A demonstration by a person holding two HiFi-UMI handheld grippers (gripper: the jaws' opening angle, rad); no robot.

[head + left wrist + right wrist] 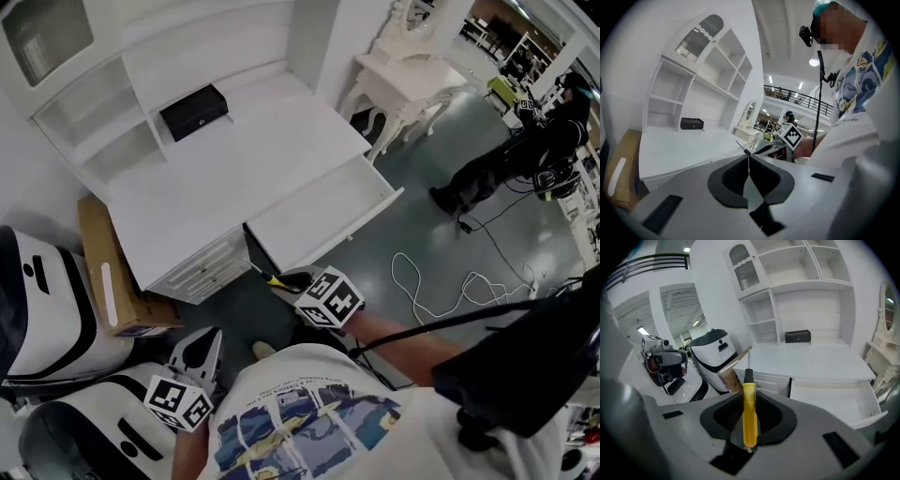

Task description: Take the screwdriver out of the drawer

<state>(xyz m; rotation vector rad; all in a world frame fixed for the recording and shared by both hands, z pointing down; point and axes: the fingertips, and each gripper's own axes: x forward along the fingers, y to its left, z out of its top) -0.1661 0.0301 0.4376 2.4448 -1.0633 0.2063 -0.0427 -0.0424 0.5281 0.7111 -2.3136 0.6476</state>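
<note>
Jaws of the right gripper (749,394) pinch the screwdriver (749,420) by its yellow handle, with the black collar and thin shaft pointing out ahead. In the head view the tool hangs just beside the front corner of the open drawer (330,214), apparently outside it and over the floor (412,169). The drawer's inside shows bare white. The left gripper (748,161) sits low and well apart, pressed together on nothing. Extraction looks done. What may remain is setting the tool down, perhaps on the desk (225,169).
</note>
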